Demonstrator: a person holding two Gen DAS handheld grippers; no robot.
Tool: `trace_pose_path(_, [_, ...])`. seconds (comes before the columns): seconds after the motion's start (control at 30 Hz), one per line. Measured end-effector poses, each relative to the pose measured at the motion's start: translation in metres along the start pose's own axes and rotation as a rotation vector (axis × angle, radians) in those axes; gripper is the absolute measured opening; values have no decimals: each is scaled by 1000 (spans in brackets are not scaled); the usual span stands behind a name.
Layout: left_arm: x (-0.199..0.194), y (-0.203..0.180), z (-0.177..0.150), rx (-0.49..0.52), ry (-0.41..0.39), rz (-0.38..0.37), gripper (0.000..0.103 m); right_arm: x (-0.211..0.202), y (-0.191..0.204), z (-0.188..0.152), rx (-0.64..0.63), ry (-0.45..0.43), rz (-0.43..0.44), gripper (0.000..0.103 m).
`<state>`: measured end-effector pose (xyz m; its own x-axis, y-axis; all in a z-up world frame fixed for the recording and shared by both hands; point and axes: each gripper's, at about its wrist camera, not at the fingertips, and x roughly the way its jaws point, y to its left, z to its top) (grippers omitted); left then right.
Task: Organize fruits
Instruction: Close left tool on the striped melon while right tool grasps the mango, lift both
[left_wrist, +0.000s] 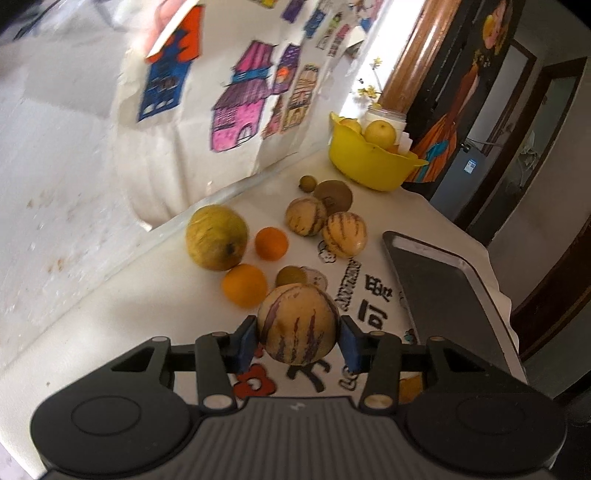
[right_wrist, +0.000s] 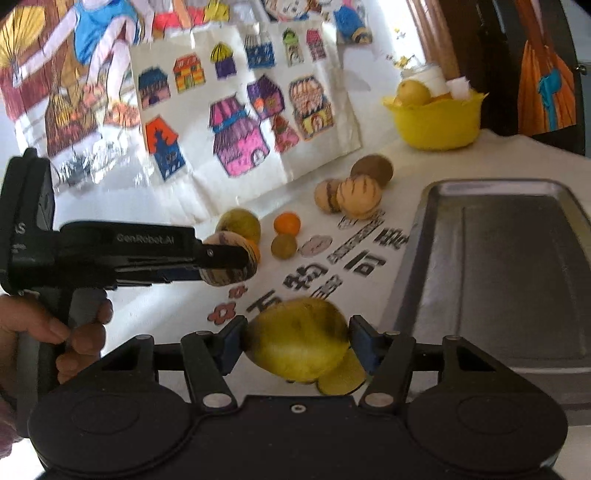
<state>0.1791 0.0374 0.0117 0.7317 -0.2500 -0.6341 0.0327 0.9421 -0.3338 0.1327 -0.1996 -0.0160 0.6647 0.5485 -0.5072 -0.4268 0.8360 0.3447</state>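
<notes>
My left gripper is shut on a cream, purple-striped pepino melon and holds it above the table. It also shows in the right wrist view, at the left. My right gripper is shut on a yellow-green mango, just left of the dark metal tray. On the table lie a large yellow-green fruit, two oranges, two more striped melons and brown kiwis.
A yellow bowl with pears stands at the table's far end by the wall. The dark tray lies along the right edge. Children's drawings hang on the wall behind. The tablecloth carries printed characters.
</notes>
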Motion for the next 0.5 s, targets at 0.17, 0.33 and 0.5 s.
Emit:
trace_pose_path(0.17, [6, -18, 5, 24, 6, -16, 50, -8, -14, 7, 0, -4, -12, 56])
trace_pose_path(0.33, [10, -24, -1, 25, 23, -16, 50, -8, -10, 6, -24, -10, -14, 56])
trace_pose_path(0.5, [7, -17, -5, 10, 30, 2, 50, -8, 1, 0, -100, -13, -34, 58])
